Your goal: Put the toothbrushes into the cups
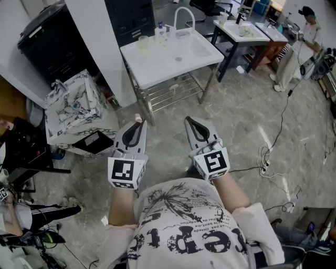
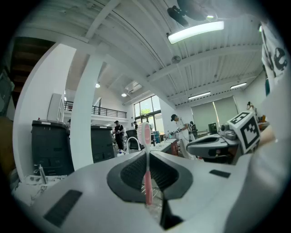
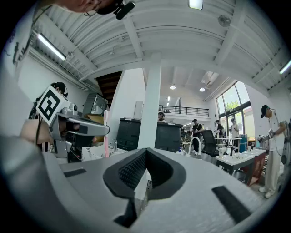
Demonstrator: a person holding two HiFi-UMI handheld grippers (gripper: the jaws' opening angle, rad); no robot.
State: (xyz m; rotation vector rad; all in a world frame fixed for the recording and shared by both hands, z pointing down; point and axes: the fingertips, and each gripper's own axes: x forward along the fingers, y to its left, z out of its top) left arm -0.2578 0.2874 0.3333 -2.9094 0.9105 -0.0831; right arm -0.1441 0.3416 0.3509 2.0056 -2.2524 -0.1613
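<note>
**Pink toothbrush in left gripper, both grippers short of the sink**

The person stands back from the white sink (image 1: 199,52) and holds both grippers level, pointing toward it. The left gripper (image 1: 139,122) has its fingers (image 2: 132,173) clenched on a pink toothbrush (image 2: 146,154). The brush stands upright between the pads, head up above the fingertips and handle running down through the gap. In the head view only its pink tip shows at the gripper's nose, well short of the sink's near edge.

The right gripper (image 1: 188,121) sits just beside the left one, equally far from the sink. Its fingers (image 3: 132,170) are clenched together with nothing between them.

A clear cup (image 1: 143,42) stands on the sink's back left corner, well apart from the toothbrush. A bottle (image 1: 160,31) with a blue cap stands farther along the back rim, next to the curved faucet (image 1: 184,14). Something small and clear sits between the bottle and the faucet, too small to tell what it is.

A wire rack (image 1: 173,90) hangs under the sink. A marbled white box (image 1: 73,107) sits on the floor (image 1: 247,115) left of the sink, with a black cabinet (image 1: 42,39) behind it. Cables (image 1: 268,157) trail on the floor right of the sink. A bystander (image 1: 302,39) stands far to the sink's right.
</note>
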